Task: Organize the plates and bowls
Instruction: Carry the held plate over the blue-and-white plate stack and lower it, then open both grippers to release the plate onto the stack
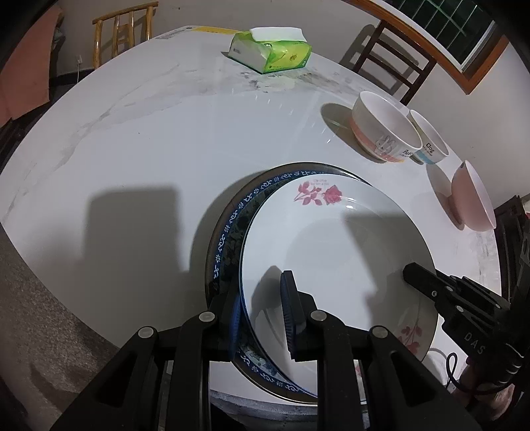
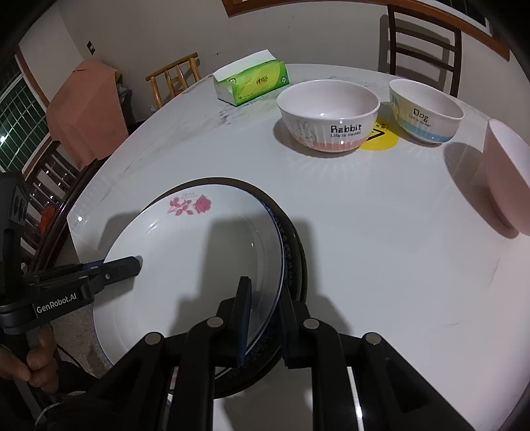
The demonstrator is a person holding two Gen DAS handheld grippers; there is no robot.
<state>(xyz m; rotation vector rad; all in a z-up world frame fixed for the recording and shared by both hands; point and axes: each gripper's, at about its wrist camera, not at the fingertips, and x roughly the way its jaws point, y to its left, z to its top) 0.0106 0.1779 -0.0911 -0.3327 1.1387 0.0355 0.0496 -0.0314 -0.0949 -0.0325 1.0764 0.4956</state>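
Observation:
A white plate with pink roses point(image 1: 331, 245) point(image 2: 185, 265) lies over a dark plate with a blue patterned rim point(image 1: 228, 232) point(image 2: 293, 252) on the white table point(image 1: 149, 149). I cannot tell whether the two plates touch. My left gripper point(image 1: 261, 291) point(image 2: 137, 262) is shut on the white plate's left rim, one pad inside and one outside. On the opposite rim my right gripper point(image 2: 265, 291) point(image 1: 410, 273) is shut in the same way. Behind stand a Rabbit bowl point(image 1: 384, 132) point(image 2: 328, 112), a Dog bowl point(image 1: 429, 139) point(image 2: 425, 111) and a pink bowl point(image 1: 473, 195) point(image 2: 506, 179).
A green tissue pack point(image 1: 270, 49) point(image 2: 251, 83) sits at the table's far side. Between the Rabbit and Dog bowls a yellow sticker point(image 2: 381, 136) shows. Wooden chairs point(image 1: 122, 30) point(image 2: 424, 43) ring the table. A hand point(image 2: 36, 354) holds the left gripper's handle.

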